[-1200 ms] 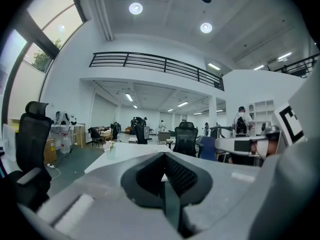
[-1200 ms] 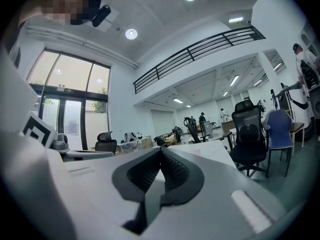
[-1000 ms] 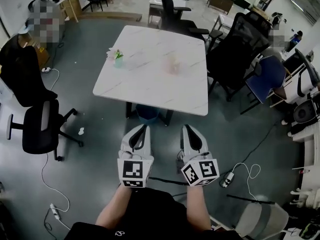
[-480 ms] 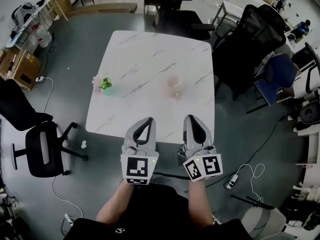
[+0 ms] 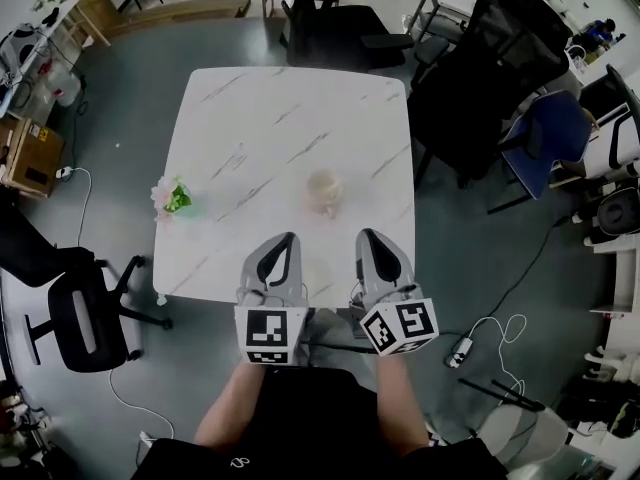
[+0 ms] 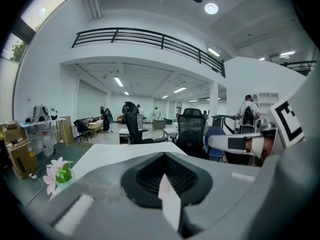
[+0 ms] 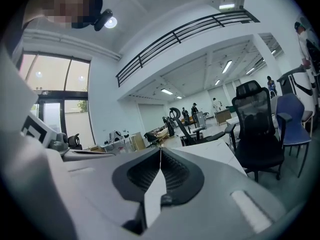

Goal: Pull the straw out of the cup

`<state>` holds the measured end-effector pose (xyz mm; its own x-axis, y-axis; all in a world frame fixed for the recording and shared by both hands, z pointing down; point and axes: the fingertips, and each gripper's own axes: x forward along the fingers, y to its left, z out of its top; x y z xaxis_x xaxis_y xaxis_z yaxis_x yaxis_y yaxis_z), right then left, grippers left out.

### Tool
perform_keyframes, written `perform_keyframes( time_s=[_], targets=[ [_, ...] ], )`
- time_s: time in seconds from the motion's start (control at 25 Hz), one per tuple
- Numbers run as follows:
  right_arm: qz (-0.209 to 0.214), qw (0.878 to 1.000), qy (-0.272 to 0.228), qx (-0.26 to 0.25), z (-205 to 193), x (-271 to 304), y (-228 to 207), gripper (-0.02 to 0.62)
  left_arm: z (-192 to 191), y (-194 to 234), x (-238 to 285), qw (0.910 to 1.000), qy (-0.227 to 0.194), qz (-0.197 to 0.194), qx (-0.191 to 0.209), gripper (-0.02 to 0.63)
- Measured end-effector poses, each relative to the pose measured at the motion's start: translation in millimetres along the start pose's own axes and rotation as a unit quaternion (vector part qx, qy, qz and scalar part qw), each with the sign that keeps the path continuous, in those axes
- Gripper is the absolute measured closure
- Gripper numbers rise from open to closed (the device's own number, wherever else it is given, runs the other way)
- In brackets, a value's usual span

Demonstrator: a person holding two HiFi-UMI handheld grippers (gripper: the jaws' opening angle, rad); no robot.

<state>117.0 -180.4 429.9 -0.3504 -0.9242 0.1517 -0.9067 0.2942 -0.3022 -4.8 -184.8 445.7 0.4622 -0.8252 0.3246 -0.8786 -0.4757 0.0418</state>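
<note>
In the head view a pale cup (image 5: 323, 190) stands on the white marble table (image 5: 250, 118), a little toward its near edge. It is too blurred to make out a straw. My left gripper (image 5: 284, 239) and right gripper (image 5: 367, 236) are held side by side over the near edge, short of the cup and not touching it. Both point at the far side. The left gripper (image 6: 163, 154) has its jaws shut with nothing between them, and so does the right gripper (image 7: 160, 151). In both gripper views the jaws hide the cup.
A small pot of pink flowers (image 5: 171, 197) sits at the table's left edge, also in the left gripper view as the flowers (image 6: 58, 173). Black office chairs (image 5: 470, 78) crowd the right and far sides. Another chair (image 5: 80, 303) and cables (image 5: 480, 338) are on the floor nearby.
I have walked up to the table. Both grippers, still shut and side by side, went from over the floor to over the table's near edge, and the cup is much closer.
</note>
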Motion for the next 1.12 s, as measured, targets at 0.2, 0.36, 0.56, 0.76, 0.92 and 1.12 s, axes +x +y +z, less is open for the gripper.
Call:
perform_keyframes(
  time_s=[0.2,0.36,0.56,0.76,0.92,1.12],
  targets=[
    [0.012,1.0,0.024,0.001,-9.1,28.0,-15.2,0.553,-9.6,7.6,27.1,0.9998,0.017,0.009,-0.007,0.606],
    [0.016,0.999,0.047,0.009,-22.4,45.8,-24.2,0.547,-16.1,11.8,41.3,0.9994,0.03,0.011,-0.016,0.606],
    [0.019,0.997,0.068,0.027,-40.2,70.6,-36.2,0.518,-22.5,19.3,54.8,0.9988,0.041,0.015,-0.021,0.606],
    [0.019,0.994,0.09,0.051,-58.8,93.9,-49.2,0.49,-28.4,22.3,65.4,0.9982,0.054,0.015,-0.025,0.604],
    [0.015,0.992,0.102,0.066,-74.2,108.8,-59.2,0.462,-34.1,21.1,72.1,0.9977,0.061,0.009,-0.026,0.606],
    [0.007,0.99,0.112,0.081,-89.6,124.0,-72.7,0.459,-42.6,21.9,80.2,0.9969,0.072,0.004,-0.031,0.605]
  ],
)
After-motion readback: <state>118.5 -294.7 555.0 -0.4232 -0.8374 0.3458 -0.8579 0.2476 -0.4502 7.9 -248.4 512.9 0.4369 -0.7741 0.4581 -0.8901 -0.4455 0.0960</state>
